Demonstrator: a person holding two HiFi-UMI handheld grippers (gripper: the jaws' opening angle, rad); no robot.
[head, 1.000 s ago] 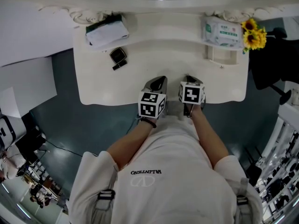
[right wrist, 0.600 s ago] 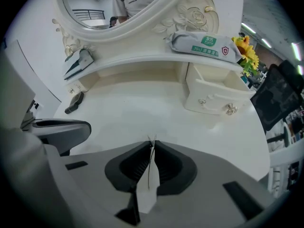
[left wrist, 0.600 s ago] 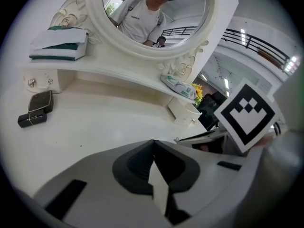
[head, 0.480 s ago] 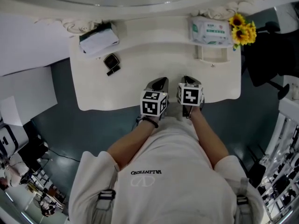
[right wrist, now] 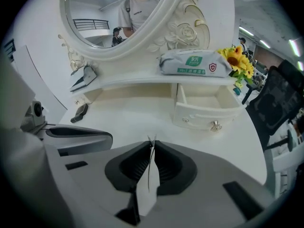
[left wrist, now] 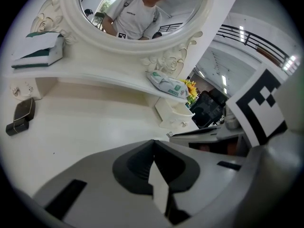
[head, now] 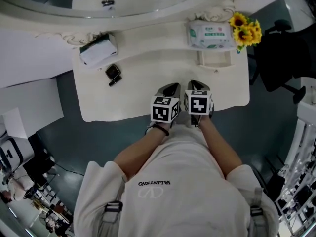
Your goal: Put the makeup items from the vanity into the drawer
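Holding the left gripper (head: pixel 170 89) and right gripper (head: pixel 195 85) side by side over the vanity's (head: pixel 148 65) near edge, jaws closed and empty, we logged the dark makeup compact (head: pixel 113 72) far left and the open drawer (head: pixel 215 59) far right.

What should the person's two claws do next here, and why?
Probably open the left gripper and reach it toward the small dark square compact on the white vanity top. It and the right gripper are shut and empty near the front edge, the compact lies to the left, and the small white drawer already stands open.
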